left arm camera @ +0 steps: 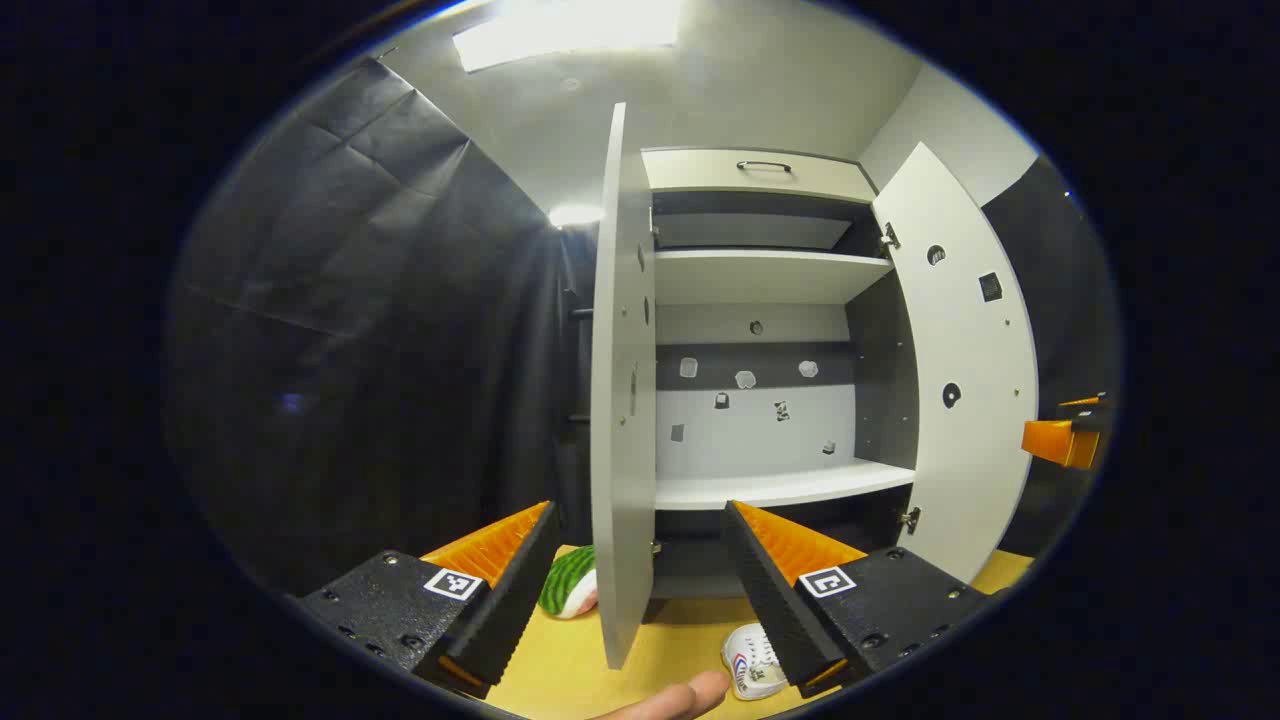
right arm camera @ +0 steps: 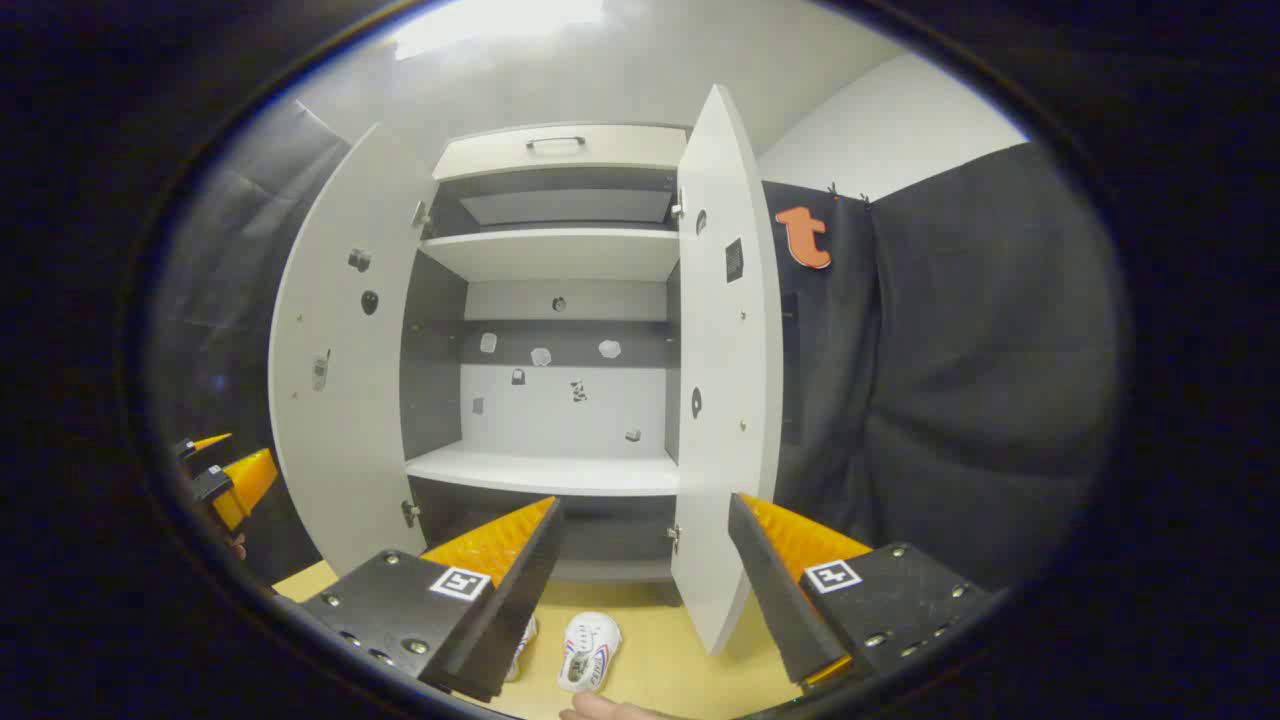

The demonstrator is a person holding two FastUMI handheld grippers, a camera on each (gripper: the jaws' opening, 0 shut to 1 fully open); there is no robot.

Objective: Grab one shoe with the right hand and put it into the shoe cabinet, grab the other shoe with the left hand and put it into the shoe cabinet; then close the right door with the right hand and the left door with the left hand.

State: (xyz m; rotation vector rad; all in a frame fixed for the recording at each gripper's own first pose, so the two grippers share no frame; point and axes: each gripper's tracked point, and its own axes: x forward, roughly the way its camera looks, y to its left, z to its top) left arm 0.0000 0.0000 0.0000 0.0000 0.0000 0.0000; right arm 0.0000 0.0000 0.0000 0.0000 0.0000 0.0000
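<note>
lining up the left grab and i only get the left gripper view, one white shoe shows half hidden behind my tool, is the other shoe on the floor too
observer: yes. In the right gripper view a second white shoe lies just left of the first white shoe. Both are on the yellow floor in front of the open cabinet. The second one is mostly hidden behind a finger of the right tool.
operator: is the right tool holding anything
observer: no, the right tool is open and nothing sits between its fingers.
</note>
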